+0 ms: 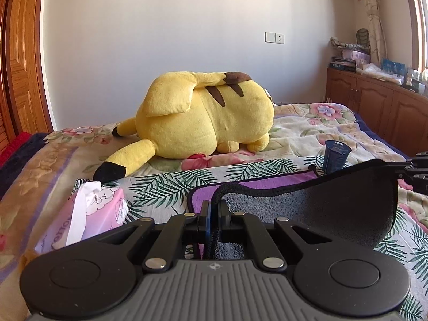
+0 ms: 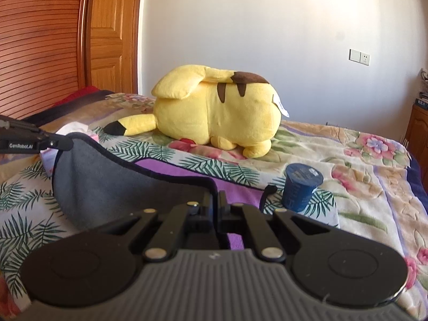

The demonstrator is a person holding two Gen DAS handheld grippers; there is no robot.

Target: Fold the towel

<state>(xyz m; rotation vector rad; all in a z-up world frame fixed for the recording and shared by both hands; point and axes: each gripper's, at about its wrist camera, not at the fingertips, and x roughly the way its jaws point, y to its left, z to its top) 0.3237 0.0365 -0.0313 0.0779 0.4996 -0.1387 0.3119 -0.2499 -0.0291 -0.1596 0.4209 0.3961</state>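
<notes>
Towel [image 1: 334, 203] lifted mid-frame over the bed [image 1: 307, 133]; left gripper [image 1: 213, 214] and right gripper [image 2: 216, 203] each pinched closed on its near hem. Carry both corners level to the far edge, clear of the cup [image 2: 301, 190]

One towel [image 1: 334, 203], one plush toy [image 1: 208, 115], one cup [image 1: 335, 156], one tissue pack [image 1: 88, 214].

Bright daylight enters from the window side, washing the wall [image 2: 267, 26] pale with glare. Fisheye bending curves the door [image 1: 18, 53] at the edges; focus stays sharp.
</notes>
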